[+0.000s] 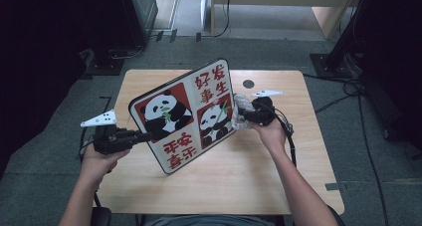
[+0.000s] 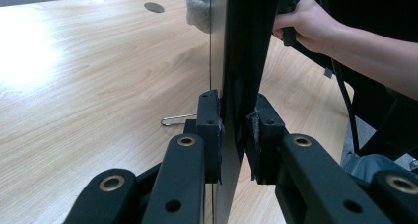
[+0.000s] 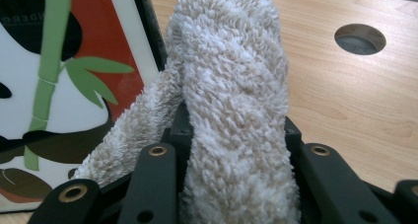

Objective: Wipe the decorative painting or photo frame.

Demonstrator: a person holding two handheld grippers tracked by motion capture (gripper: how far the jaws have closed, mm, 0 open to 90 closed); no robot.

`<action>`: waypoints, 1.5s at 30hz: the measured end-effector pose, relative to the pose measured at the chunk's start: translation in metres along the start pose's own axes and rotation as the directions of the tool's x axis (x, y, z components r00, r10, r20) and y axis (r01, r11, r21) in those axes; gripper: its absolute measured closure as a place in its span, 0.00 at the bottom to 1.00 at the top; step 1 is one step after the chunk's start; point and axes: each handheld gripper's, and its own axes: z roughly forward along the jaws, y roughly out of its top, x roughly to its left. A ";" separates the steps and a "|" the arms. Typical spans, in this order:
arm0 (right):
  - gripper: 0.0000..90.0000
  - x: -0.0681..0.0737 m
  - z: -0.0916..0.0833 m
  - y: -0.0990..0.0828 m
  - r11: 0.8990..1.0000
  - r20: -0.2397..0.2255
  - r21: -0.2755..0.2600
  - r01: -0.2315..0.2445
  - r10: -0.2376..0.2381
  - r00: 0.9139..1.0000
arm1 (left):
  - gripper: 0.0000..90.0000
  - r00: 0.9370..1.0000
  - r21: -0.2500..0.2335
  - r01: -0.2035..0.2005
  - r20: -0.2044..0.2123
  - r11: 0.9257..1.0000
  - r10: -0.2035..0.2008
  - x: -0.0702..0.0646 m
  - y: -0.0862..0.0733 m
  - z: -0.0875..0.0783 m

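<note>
Pale wood table on grey carpet, dark room around it, with a round cable hole near the far edge. Panda picture board held up off the table, tilted, printed face toward the high camera: two pandas on red squares and red characters on white. Left hand-held gripper clamped shut on the board's lower left edge; seen along its own jaws, the black pads pressed on either side of the thin dark edge, board standing edge-on and upright there. Left hand wrapped around that gripper's body, white plate on top. Right hand-held gripper closed on a fluffy cream cloth, folded into a thick wad bulging up between the jaws. Cloth pressed against the board's right edge, beside the lower panda square. Bamboo stalk and green leaves of the print just left of the cloth in the right gripper view. Right hand behind it, black cable trailing back along the forearm. Wire paper clip lying flat on the table beyond the left pads.
</note>
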 end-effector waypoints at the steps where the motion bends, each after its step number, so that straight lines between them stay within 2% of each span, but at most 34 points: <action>1: 0.72 -0.001 0.001 -0.002 1.000 -0.001 0.001 0.000 0.000 1.000 | 0.87 1.000 0.001 -0.001 -0.001 1.000 0.001 0.000 0.000 0.000; 4: 0.73 -0.003 0.004 -0.007 1.000 -0.005 0.021 -0.010 0.010 1.000 | 0.87 1.000 0.001 -0.003 -0.004 1.000 0.003 0.000 0.000 0.000; 7: 0.72 -0.004 0.007 -0.013 1.000 0.001 0.009 0.006 -0.006 1.000 | 0.87 1.000 0.002 -0.005 -0.004 1.000 0.005 -0.001 0.000 0.000; 10: 0.72 -0.008 0.010 -0.018 1.000 -0.014 0.020 -0.009 0.010 1.000 | 0.87 1.000 0.003 -0.005 -0.005 1.000 0.005 -0.001 0.000 0.000; 16: 0.72 -0.013 0.015 -0.025 0.998 -0.024 0.059 -0.018 0.020 1.000 | 0.87 1.000 0.005 -0.010 -0.005 1.000 0.010 -0.001 0.000 0.000; 21: 0.72 -0.016 0.017 -0.026 0.998 -0.025 0.053 -0.024 0.025 0.999 | 0.87 1.000 0.003 -0.012 -0.008 1.000 0.012 -0.001 -0.001 0.000; 27: 0.72 -0.021 0.010 -0.024 0.999 -0.016 0.031 -0.042 0.043 0.999 | 0.87 1.000 0.005 -0.012 -0.011 1.000 0.012 -0.002 -0.001 0.000; 31: 0.72 -0.024 0.006 -0.022 0.999 -0.002 0.021 -0.028 0.028 1.000 | 0.87 1.000 0.007 -0.014 -0.013 1.000 0.014 -0.002 0.000 0.000; 41: 0.72 -0.032 -0.010 -0.017 0.999 0.020 -0.014 -0.033 0.034 0.999 | 0.87 1.000 0.014 -0.019 -0.020 1.000 0.019 -0.002 0.000 -0.001; 45: 0.72 -0.040 -0.017 -0.017 0.998 0.036 -0.030 -0.051 0.052 0.998 | 0.87 1.000 0.014 -0.018 -0.020 1.000 0.018 -0.002 0.000 -0.001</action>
